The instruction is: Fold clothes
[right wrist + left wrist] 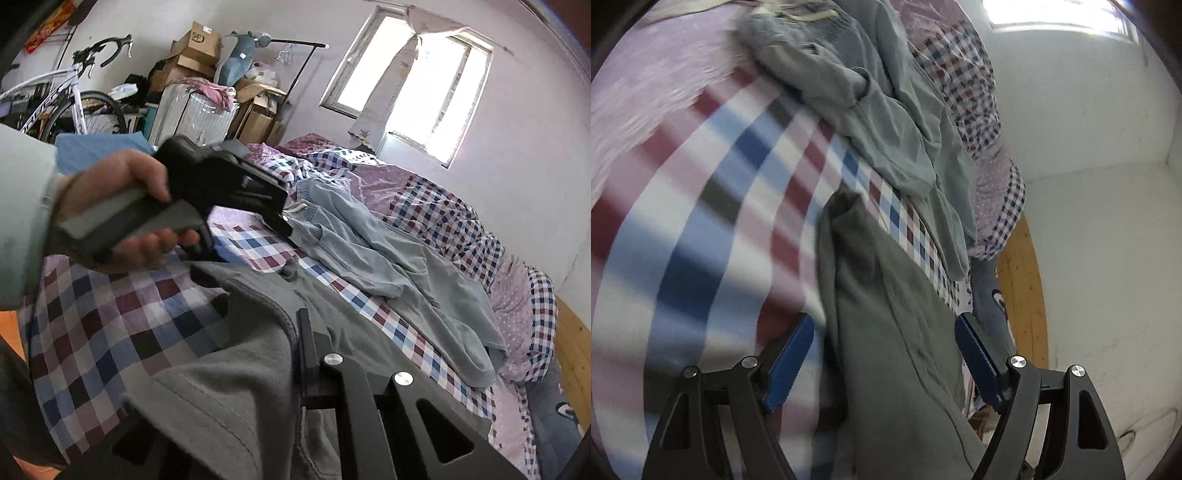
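bed (110, 314): sweater (229, 387) on near part, jeans (388, 254) beyond it, apart | quilt (443, 206) behind jeans, against far wall | window (410, 81) above quilt | boxes (195, 48), suitcase (192, 114) behind bed head | bicycle (70, 103) left of suitcase

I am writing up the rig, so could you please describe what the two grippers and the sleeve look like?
The left gripper has black linkage arms with round silver bolts and flat blue ribbed pads. From the right wrist view it has a bulky black body and a grey handle. The right gripper has the same black arms and silver bolts. The sleeve is pale green with a cuff.
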Available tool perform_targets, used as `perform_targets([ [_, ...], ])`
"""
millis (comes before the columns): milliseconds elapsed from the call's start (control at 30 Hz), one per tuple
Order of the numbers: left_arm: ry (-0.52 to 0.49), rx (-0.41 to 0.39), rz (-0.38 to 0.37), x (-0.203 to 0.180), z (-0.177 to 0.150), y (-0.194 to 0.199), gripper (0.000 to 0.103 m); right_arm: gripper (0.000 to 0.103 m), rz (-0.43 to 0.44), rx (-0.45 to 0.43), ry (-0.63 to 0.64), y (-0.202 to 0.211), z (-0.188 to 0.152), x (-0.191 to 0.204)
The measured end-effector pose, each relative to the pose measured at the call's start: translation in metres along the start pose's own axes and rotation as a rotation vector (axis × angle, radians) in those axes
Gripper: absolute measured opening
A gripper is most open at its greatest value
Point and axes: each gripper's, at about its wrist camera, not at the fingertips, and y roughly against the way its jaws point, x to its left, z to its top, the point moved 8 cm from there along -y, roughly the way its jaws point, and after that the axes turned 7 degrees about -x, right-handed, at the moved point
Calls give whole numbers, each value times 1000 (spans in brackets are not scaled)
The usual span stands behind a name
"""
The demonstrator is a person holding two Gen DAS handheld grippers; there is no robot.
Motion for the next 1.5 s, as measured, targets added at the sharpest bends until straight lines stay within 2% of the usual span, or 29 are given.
perform_targets([
  [133, -12, 48, 15, -1, 11, -12, 82, 3, -5, -6, -32, 1, 2, -7],
  [233, -12, 80, 53, -2, 18, -25, 82, 3, -10, -9, -48, 2, 3, -10],
  [400, -74, 133, 187, -5, 18, -44, 82, 3, -11, -11, -62, 3, 5, -11],
  [467, -105, 148, 199, -7, 18, -51, 82, 3, -9, -10, -65, 3, 5, -10],
  [567, -108, 155, 173, -8, 22, -61, 82, 3, -8, -8, -60, 3, 4, -9],
  [700, -86, 149, 101, -13, 27, -66, 82, 3, -9, -6, -51, 4, 3, -8],
  [767, -65, 139, 73, -14, 29, -68, 72, 3, -7, -4, -45, 3, 2, -7],
  [800, -52, 136, 58, -14, 31, -69, 57, 3, -6, -2, -43, 3, 2, -6],
  [833, -33, 137, 53, -12, 32, -71, 36, 3, -5, 0, -40, 3, 2, -5],
  [900, 1, 129, 51, -4, 34, -68, 15, 3, 0, 8, -29, 2, 1, 0],
  [1033, 27, 102, 15, -5, 35, -67, 10, 3, 10, 18, -2, 5, 0, 12],
  [1200, -11, 69, -53, -36, 38, -42, 9, 3, 31, 1, 17, 17, 12, 29],
  [1433, -71, 2, -118, -89, 37, 30, 8, 3, 78, -54, -31, 52, 47, 63],
  [1500, -104, -4, -115, -101, 36, 44, 8, 3, 84, -63, -61, 61, 53, 69],
])
